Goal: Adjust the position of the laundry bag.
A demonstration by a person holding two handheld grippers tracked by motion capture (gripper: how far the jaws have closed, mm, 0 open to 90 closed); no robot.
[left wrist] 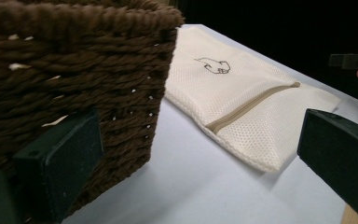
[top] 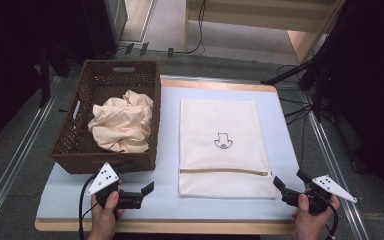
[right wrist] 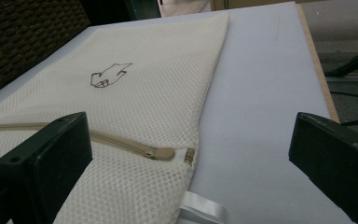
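Note:
A cream mesh laundry bag (top: pixel 220 145) lies flat on the pale mat, its tan zipper (top: pixel 225 171) shut across the near end. The zipper pull (right wrist: pixel 165 153) sits at the bag's right edge, beside a white ribbon loop (right wrist: pixel 203 210). A crumpled cream cloth (top: pixel 122 122) lies in the brown wicker basket (top: pixel 105 162) on the left. My left gripper (top: pixel 139 178) rests open at the basket's near corner, jaws toward the bag (left wrist: pixel 242 93). My right gripper (top: pixel 290 179) is open just right of the bag's near corner (right wrist: pixel 135 93). Both hold nothing.
The mat (top: pixel 280 125) covers a wooden board whose edges drop off to the floor. Black stands and cables sit at the right (top: pixel 325 75). The basket wall (left wrist: pixel 74 70) is close against the left jaw of my left gripper (left wrist: pixel 200 158).

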